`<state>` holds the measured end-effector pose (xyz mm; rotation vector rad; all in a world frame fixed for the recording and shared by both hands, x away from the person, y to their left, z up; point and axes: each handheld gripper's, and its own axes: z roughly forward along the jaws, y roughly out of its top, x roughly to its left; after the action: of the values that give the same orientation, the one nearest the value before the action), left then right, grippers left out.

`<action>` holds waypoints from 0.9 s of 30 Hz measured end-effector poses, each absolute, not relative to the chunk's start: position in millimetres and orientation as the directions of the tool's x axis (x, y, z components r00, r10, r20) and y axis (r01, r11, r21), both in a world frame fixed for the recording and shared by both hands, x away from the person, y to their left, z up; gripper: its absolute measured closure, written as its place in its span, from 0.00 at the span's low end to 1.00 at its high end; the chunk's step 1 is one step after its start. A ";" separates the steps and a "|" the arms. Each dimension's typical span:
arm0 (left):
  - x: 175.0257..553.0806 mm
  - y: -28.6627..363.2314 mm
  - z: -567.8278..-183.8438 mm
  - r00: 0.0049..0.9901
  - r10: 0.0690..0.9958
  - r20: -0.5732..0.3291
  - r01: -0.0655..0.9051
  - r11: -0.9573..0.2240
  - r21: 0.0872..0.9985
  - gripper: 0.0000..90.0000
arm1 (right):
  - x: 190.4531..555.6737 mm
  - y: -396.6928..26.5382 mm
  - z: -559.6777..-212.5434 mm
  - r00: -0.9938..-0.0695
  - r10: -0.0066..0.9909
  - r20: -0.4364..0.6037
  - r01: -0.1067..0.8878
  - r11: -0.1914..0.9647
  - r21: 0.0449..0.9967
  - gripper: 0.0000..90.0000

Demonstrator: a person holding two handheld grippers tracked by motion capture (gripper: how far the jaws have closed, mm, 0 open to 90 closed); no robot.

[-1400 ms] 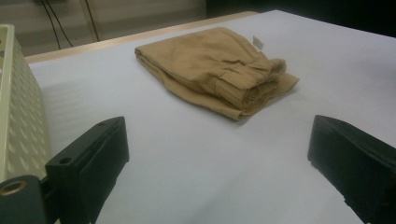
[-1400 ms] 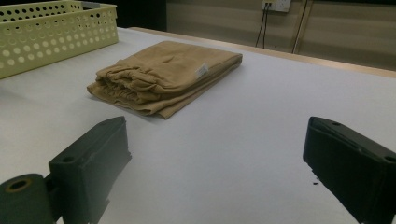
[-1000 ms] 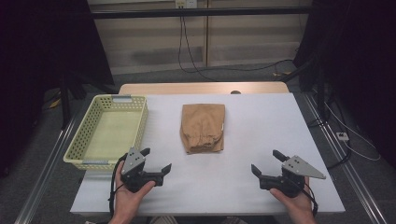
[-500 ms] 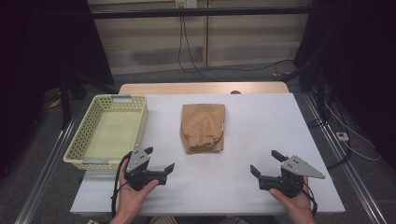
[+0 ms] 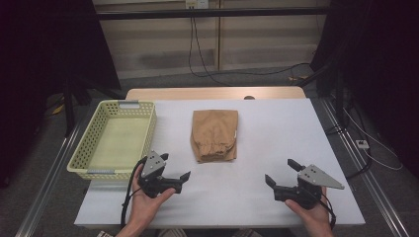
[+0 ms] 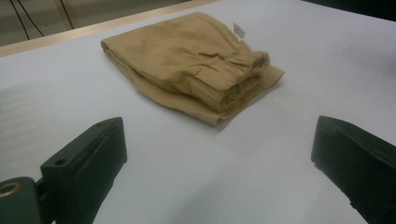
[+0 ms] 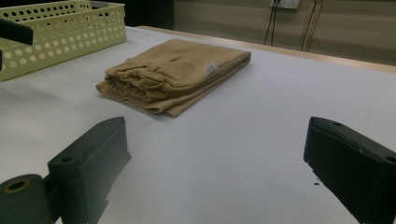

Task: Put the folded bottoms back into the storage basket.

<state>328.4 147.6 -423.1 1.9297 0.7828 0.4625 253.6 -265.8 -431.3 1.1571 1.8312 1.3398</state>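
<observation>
Ahead of both sets of fingers, on the white matte surface (image 5: 276,148), lies a folded tan garment (image 5: 214,134) of soft woven cloth. It forms a rough rectangle, flat and smooth at its far end and thicker at the near end, where a gathered, puckered band shows stacked folded edges. A small white tag sits at one long edge of the cloth.

The left gripper (image 5: 173,167), held in the person's left hand (image 5: 146,203), has its blocky black fingers (image 6: 91,156) spread wide apart with nothing between them. From the left gripper view the garment lies beyond the gap between the fingers, well apart from the tips, with its bunched end turned toward them.

The right gripper (image 5: 281,173), held in the right hand (image 5: 311,213), also has its fingers (image 7: 93,154) wide apart and bare. A grey three-cornered plate rides on top of it. From its own view the garment sits beyond and toward the left finger, not touching.

Beyond the left gripper stands a pale yellow-green plastic basket (image 5: 83,148), rectangular with perforated walls and a smooth floor, just beside the fingers but apart from the garment.
</observation>
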 end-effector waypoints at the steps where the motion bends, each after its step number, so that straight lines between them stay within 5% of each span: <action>1: 328.0 146.0 -424.2 0.723 0.691 -0.013 0.328 -0.327 0.886 0.04 | 253.4 -265.7 -431.2 -0.452 0.892 0.032 0.302 0.119 0.946 0.08; 27: 357.8 119.2 -414.0 0.733 0.680 -0.023 0.322 -0.318 0.892 0.04 | 252.8 -265.7 -431.5 -0.454 0.890 0.037 0.306 0.117 0.945 0.07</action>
<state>357.8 119.2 -414.0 1.9209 0.7687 0.4420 252.8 -265.7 -431.5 1.1582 1.8369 1.3413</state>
